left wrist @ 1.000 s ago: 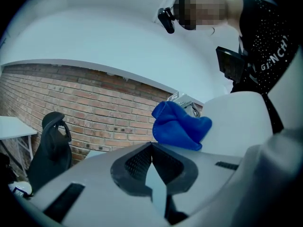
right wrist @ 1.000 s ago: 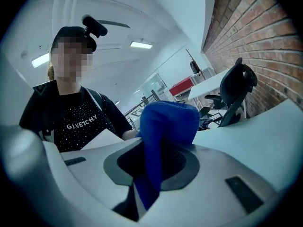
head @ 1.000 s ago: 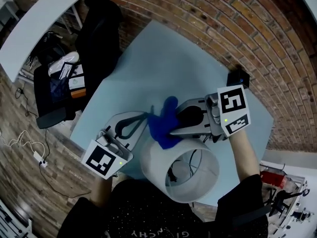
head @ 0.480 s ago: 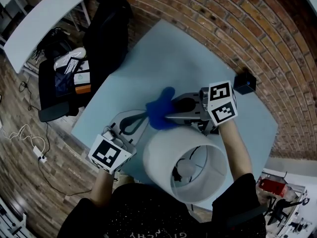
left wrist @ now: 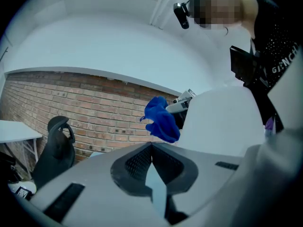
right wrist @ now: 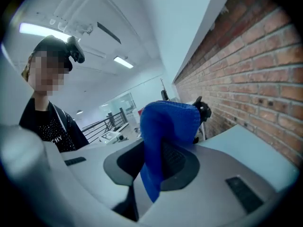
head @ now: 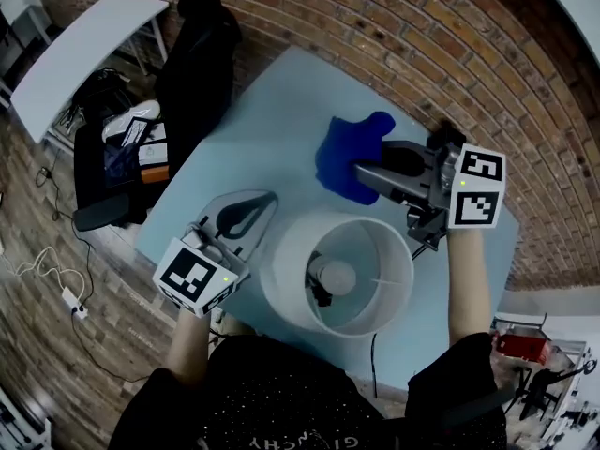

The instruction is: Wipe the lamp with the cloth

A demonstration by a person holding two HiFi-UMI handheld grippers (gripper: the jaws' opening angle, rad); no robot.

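Head view looks steeply down into the white lamp [head: 277, 287], whose round shade stands with its open end upward on the pale blue table [head: 272, 111], the bulb [head: 336, 275] showing inside it. The right gripper [head: 367, 171] hangs over the table on the far side of the shade, its jaws pinching a blue cloth [head: 342, 157] that bunches out past the tips. From above, the cloth sits just beyond the shade's far rim, with a strip of table showing between the two. Left gripper view puts the same cloth close against the shade's edge, so whether it touches the shade cannot be told. Right gripper view shows the cloth clamped between the two pads, one fold standing above them and another hanging below. The left gripper [head: 267, 200] is at the shade's left side, near the wall of the shade, and its own view shows the jaw tips pressed together with nothing between them. Off the table's left edge stand a black chair [head: 192, 73] and a white desk [head: 84, 45], with a brick wall [left wrist: 71, 108] behind.
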